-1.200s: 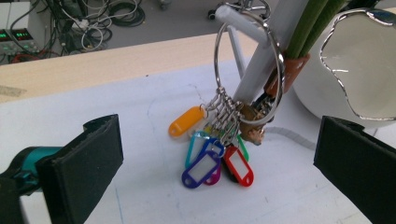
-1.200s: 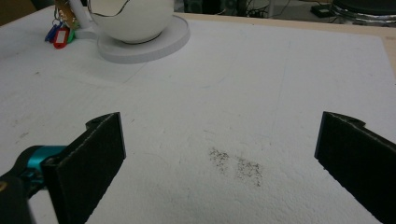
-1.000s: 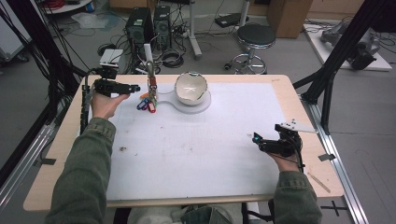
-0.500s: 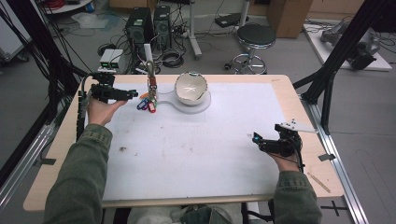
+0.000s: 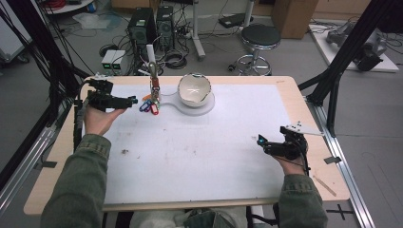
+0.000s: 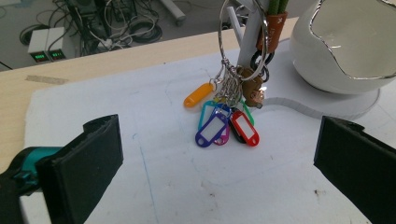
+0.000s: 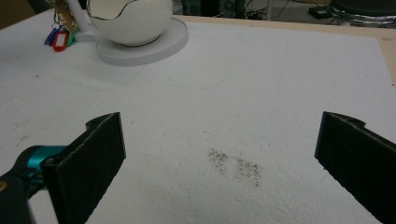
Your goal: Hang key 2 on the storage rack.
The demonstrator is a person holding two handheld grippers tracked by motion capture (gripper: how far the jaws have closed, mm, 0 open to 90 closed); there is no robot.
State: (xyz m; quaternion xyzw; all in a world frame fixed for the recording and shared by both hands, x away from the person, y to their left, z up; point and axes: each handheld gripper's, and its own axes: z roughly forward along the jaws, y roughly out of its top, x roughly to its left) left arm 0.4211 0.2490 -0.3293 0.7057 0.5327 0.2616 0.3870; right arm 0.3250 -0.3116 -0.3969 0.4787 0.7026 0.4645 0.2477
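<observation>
A bunch of coloured key tags (image 5: 148,105) on a metal ring (image 6: 243,42) hangs from a white post (image 5: 151,56) at the back left of the table; the tags (image 6: 224,128) rest on the white mat. Beside it, a white egg-shaped bowl (image 5: 194,89) with a jagged silvery rim stands on a round white base (image 7: 154,46). My left gripper (image 5: 132,100) is open just left of the tags, its jaws wide apart and holding nothing. My right gripper (image 5: 260,141) is open low over the mat near the front right, also holding nothing.
A white mat (image 5: 199,156) covers most of the wooden table (image 5: 304,104). Dark specks (image 7: 233,165) mark the mat ahead of my right gripper. Beyond the far edge are computer towers (image 5: 152,23), cables and a stool (image 5: 259,38). Black frame struts (image 5: 342,61) stand at the right.
My left gripper has drawn slightly back to the left and toward the near side, away from the key tags. The right gripper has stayed put.
</observation>
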